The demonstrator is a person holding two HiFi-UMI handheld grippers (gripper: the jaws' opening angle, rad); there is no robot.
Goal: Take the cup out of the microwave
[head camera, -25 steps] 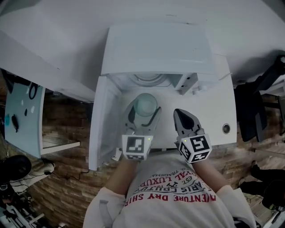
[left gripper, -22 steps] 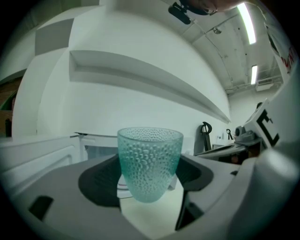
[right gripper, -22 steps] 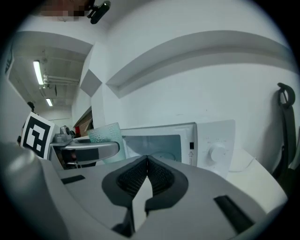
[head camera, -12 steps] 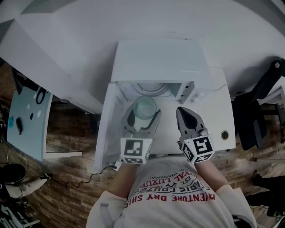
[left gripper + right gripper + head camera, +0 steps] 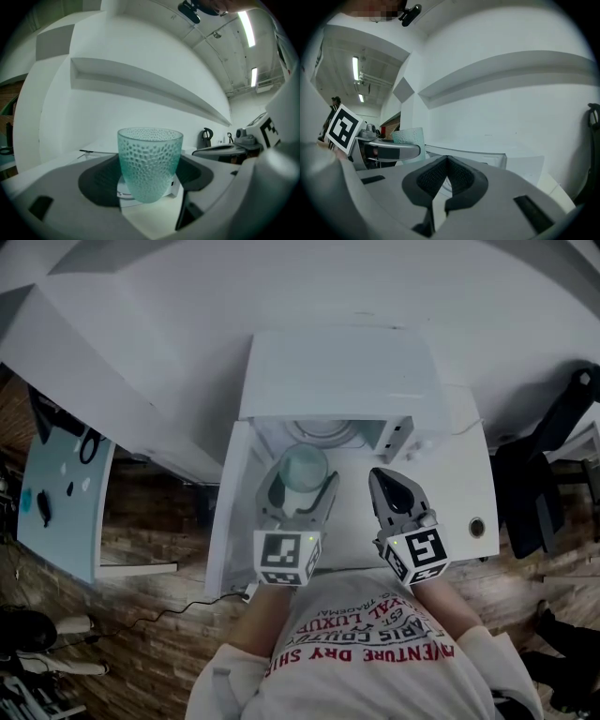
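Note:
A pale teal dimpled glass cup (image 5: 305, 468) sits between the jaws of my left gripper (image 5: 302, 476), just in front of the mouth of the white microwave (image 5: 337, 371). The microwave's door (image 5: 230, 507) hangs open to the left, and its round turntable (image 5: 323, 430) shows behind the cup. In the left gripper view the cup (image 5: 150, 164) stands upright, and both dark pads press its sides. My right gripper (image 5: 394, 488) is beside it on the right, shut with nothing in it. In the right gripper view its pads (image 5: 461, 176) meet, with the cup (image 5: 408, 137) off to the left.
The microwave stands on a white table (image 5: 459, 493) with a round cable hole (image 5: 476, 526). A black chair (image 5: 553, 456) is to the right and a light blue desk (image 5: 56, 493) to the left. A white wall shelf (image 5: 140, 89) runs above.
The head view has shifted a little. My left gripper still holds the cup before the microwave's mouth, and the right gripper has barely moved.

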